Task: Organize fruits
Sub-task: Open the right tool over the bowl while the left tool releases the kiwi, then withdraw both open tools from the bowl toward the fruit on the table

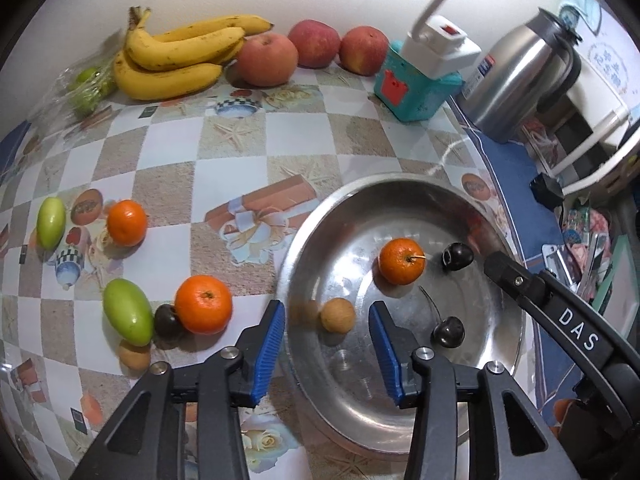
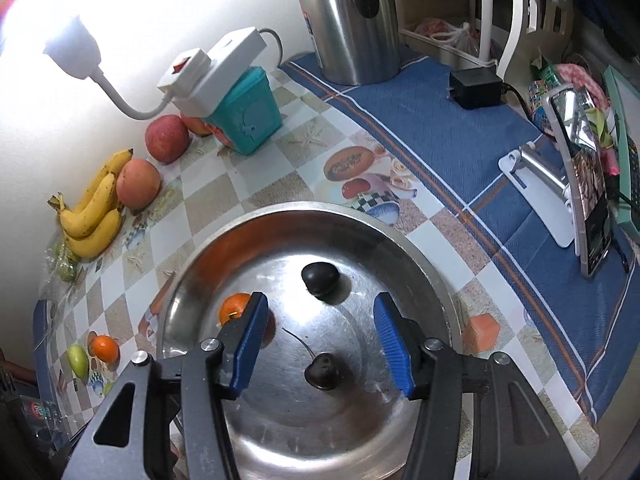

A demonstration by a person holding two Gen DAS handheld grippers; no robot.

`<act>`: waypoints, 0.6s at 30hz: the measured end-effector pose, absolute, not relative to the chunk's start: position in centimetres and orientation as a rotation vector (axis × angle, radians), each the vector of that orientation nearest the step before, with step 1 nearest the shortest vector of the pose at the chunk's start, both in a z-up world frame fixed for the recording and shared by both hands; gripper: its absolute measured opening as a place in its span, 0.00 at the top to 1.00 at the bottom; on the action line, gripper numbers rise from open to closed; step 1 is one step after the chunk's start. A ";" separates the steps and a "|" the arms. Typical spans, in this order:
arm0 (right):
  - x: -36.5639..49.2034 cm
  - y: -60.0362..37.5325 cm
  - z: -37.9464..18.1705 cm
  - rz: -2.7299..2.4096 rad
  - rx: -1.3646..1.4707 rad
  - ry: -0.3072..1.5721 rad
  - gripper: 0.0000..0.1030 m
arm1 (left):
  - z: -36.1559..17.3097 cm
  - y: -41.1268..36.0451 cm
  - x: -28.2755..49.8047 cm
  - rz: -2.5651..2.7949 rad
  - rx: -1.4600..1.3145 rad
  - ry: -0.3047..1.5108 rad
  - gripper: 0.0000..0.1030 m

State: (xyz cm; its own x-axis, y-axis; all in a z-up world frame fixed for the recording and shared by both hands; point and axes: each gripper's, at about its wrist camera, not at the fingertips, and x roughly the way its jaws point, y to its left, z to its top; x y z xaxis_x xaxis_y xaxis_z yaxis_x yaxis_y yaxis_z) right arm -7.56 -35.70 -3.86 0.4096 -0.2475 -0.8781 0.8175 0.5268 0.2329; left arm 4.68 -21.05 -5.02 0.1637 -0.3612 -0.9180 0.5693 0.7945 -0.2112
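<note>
A steel bowl (image 1: pixel 500 344) holds a mandarin (image 1: pixel 401 261), a tan longan (image 1: pixel 337 315) and two dark cherries (image 1: pixel 457 255) (image 1: pixel 448 331). My left gripper (image 1: pixel 327 324) is open, its jaws either side of the longan at the bowl's left rim. On the table to the left lie two mandarins (image 1: pixel 203 304) (image 1: pixel 126 222), two green fruits (image 1: pixel 127 312) (image 1: pixel 51 222), a cherry (image 1: pixel 166 321) and a longan (image 1: pixel 134 355). My right gripper (image 2: pixel 320 332) is open and empty above the bowl (image 2: pixel 436 280), over the cherries (image 2: pixel 320 278) (image 2: pixel 322 371) and mandarin (image 2: pixel 232 308).
Bananas (image 1: pixel 176 56) and three apples (image 1: pixel 267 59) lie along the back wall, with bagged green fruit (image 1: pixel 86 86). A teal box (image 1: pixel 416 84) with a white power strip, a steel kettle (image 1: pixel 516 76) and a phone stand (image 2: pixel 580 208) are to the right.
</note>
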 end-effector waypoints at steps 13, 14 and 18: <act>-6.6 -34.5 -4.4 -0.709 0.713 0.955 0.45 | -4.5 -15.5 8.5 -0.506 0.035 1.287 0.53; -6.3 -34.3 -4.5 -0.701 0.708 0.962 0.45 | -4.5 -14.8 8.8 -0.481 0.027 1.290 0.53; -5.6 -33.2 -4.3 -0.658 0.693 0.973 0.45 | -4.8 -12.6 10.0 -0.399 0.010 1.288 0.53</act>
